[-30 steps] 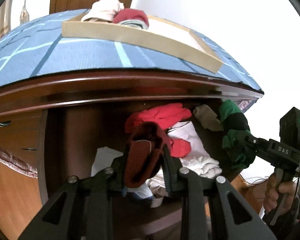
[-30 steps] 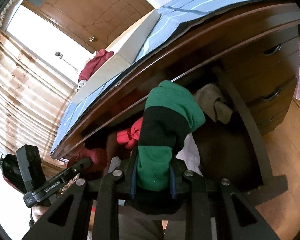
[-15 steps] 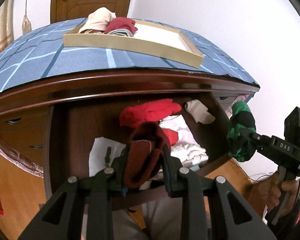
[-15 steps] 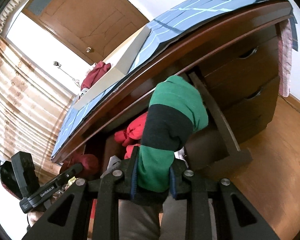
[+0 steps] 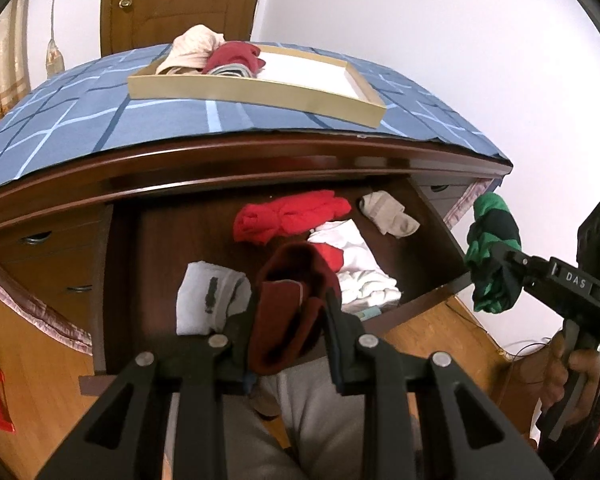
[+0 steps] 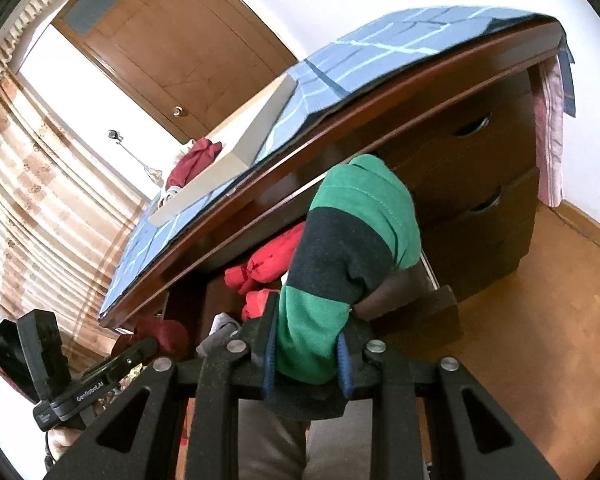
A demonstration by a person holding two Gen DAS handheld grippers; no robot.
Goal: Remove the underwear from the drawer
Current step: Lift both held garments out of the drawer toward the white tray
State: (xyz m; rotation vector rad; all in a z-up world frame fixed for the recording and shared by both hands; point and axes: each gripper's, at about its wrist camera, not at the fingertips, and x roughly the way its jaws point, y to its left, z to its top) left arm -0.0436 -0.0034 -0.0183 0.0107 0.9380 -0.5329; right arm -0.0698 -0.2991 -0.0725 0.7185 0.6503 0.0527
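My left gripper point(image 5: 290, 316) is shut on dark red underwear point(image 5: 290, 300), held above the front of the open drawer point(image 5: 148, 240). In the drawer lie a bright red garment point(image 5: 288, 216), white cloth point(image 5: 356, 264), a beige piece point(image 5: 388, 212) and a white folded piece point(image 5: 208, 296). My right gripper point(image 6: 306, 344) is shut on green and black striped underwear point(image 6: 348, 248), lifted off to the drawer's right side. From the left wrist view that bundle point(image 5: 494, 256) hangs beyond the drawer's right corner.
A shallow cardboard tray point(image 5: 260, 88) with clothes stands on the blue checked cloth point(image 5: 80, 120) over the dresser top. Closed drawers point(image 6: 476, 168) flank the open one. A person's grey trousers point(image 5: 312, 412) are just below. Wooden floor point(image 6: 540, 320) and a door point(image 5: 172, 4) lie around.
Both grippers have drawn back and up from the drawer with their garments still clamped. The tray and the dresser top now show more from above.
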